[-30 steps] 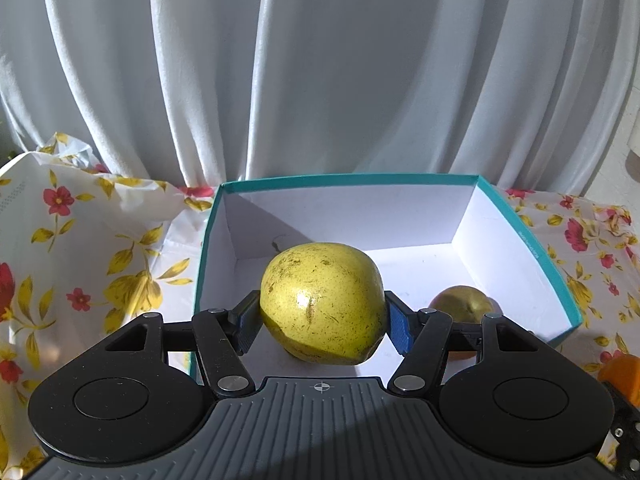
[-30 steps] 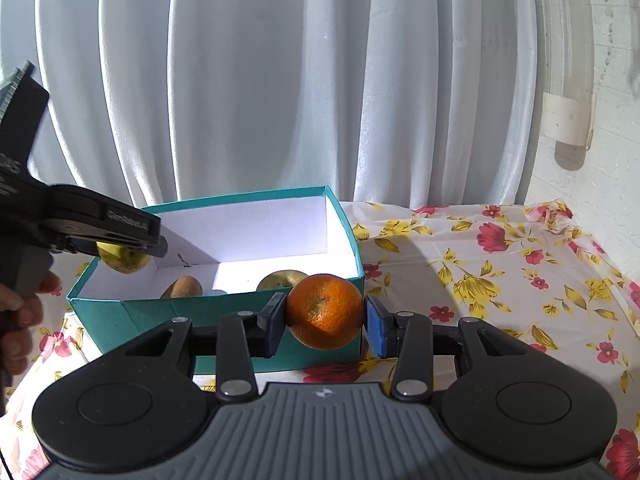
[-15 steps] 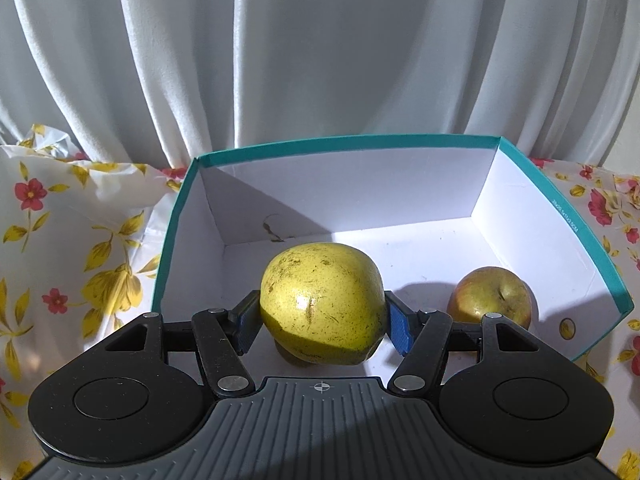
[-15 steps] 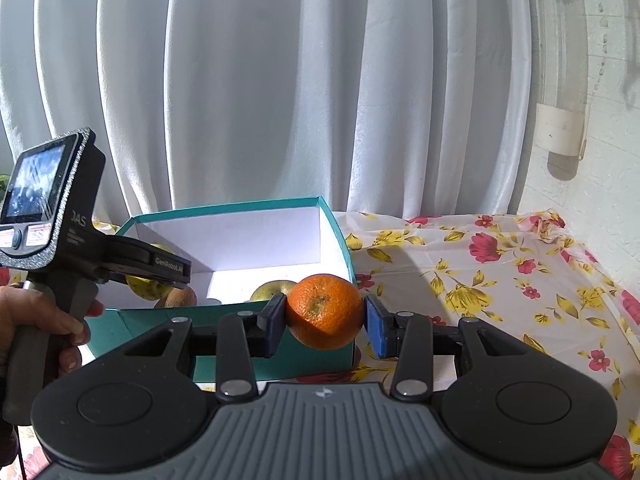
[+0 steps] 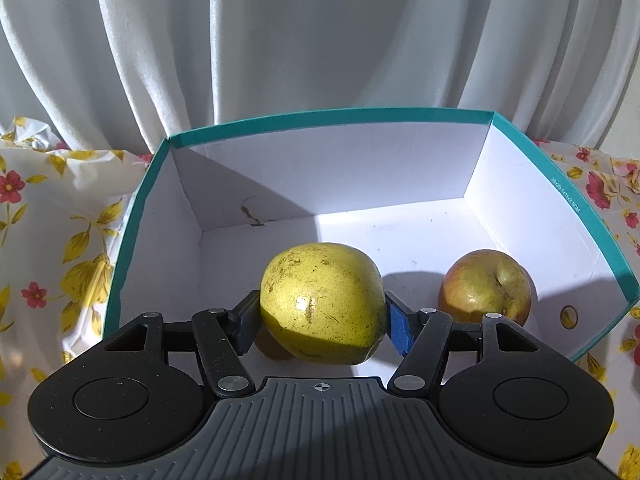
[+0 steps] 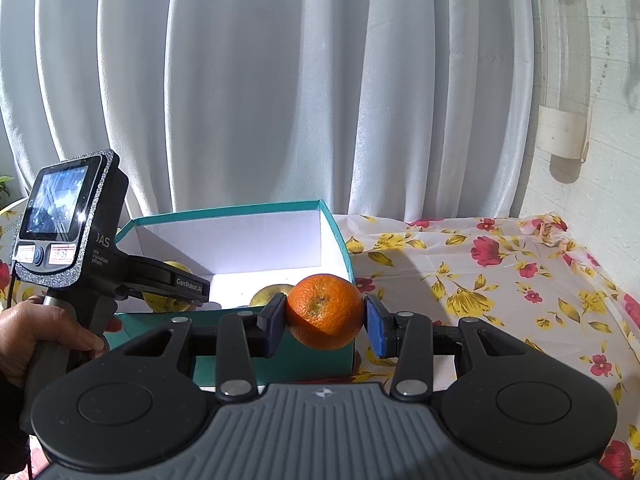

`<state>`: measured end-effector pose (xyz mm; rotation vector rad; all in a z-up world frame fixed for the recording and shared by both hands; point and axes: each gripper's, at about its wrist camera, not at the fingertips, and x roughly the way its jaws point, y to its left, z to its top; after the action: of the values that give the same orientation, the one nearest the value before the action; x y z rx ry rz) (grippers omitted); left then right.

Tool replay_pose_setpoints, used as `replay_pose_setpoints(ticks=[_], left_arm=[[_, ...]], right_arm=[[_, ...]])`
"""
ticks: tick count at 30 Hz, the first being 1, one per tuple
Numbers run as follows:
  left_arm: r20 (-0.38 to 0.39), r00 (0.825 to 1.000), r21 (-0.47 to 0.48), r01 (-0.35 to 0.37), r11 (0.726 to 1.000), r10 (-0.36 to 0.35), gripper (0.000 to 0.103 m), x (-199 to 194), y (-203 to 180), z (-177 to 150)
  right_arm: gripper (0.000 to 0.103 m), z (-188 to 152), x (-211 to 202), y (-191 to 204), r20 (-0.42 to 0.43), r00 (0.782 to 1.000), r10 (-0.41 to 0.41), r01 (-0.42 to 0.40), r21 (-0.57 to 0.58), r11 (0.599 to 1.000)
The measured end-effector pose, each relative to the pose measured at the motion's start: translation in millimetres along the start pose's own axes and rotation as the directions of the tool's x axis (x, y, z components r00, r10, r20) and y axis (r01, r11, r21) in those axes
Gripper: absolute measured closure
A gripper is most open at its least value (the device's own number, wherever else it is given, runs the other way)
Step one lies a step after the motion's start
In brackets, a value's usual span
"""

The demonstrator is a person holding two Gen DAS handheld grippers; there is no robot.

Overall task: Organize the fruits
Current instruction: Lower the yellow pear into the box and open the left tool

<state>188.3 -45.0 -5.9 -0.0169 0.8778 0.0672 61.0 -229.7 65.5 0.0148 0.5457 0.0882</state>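
With one apple (image 5: 485,286) already lying in the box (image 5: 552,200), the left gripper (image 5: 322,322) held a yellow fruit (image 5: 322,304) low inside it, unreleased, while the right gripper (image 6: 325,322) clamped an orange (image 6: 325,311) outside the box's near wall, awaiting placement.

Box (image 5: 328,120) showing teal outside, white inside. Held apple (image 5: 322,302) showing speckled yellow-green, second apple (image 5: 484,286) reddish-yellow, orange (image 6: 325,310) bright orange. Tablecloth (image 6: 500,280) showing red-and-yellow florals; curtain (image 6: 280,80) white.

Sunlit white curtain (image 6: 280,100), floral tablecloth (image 6: 500,280)
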Motion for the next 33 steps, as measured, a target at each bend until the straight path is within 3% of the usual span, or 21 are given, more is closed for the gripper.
replay_pose_setpoints(ticks=[16, 18, 20, 27, 33], left_arm=[[-0.036, 0.999, 0.015, -0.001, 1.0, 0.002, 0.034, 11.5, -4.9, -1.8], [-0.014, 1.0, 0.012, -0.009, 1.0, 0.009, 0.016, 8.0, -3.0, -0.5], [0.022, 1.0, 0.003, -0.022, 1.0, 0.022, 0.006, 1.0, -0.7, 0.9], [0.014, 1.0, -0.024, -0.028, 0.999, 0.028, 0.003, -12.1, 6.3, 3.0], [0.107, 0.993, -0.126, -0.033, 0.991, 0.046, 0.002, -67.9, 33.2, -14.1]], right_arm=[[0.062, -0.8, 4.5, -4.9, 0.009, 1.0, -0.007, 0.007, 0.008, 1.0], [0.062, -0.9, 4.2, -5.0, 0.009, 1.0, -0.007, 0.007, 0.009, 1.0], [0.062, -1.2, 4.1, -4.8, 0.01, 1.0, -0.007, 0.007, 0.008, 1.0], [0.062, -0.4, 4.7, -4.2, 0.01, 1.0, -0.004, 0.004, 0.007, 1.0], [0.062, 0.5, 7.7, -3.4, 0.011, 1.0, 0.0, 0.0, -0.002, 1.0]])
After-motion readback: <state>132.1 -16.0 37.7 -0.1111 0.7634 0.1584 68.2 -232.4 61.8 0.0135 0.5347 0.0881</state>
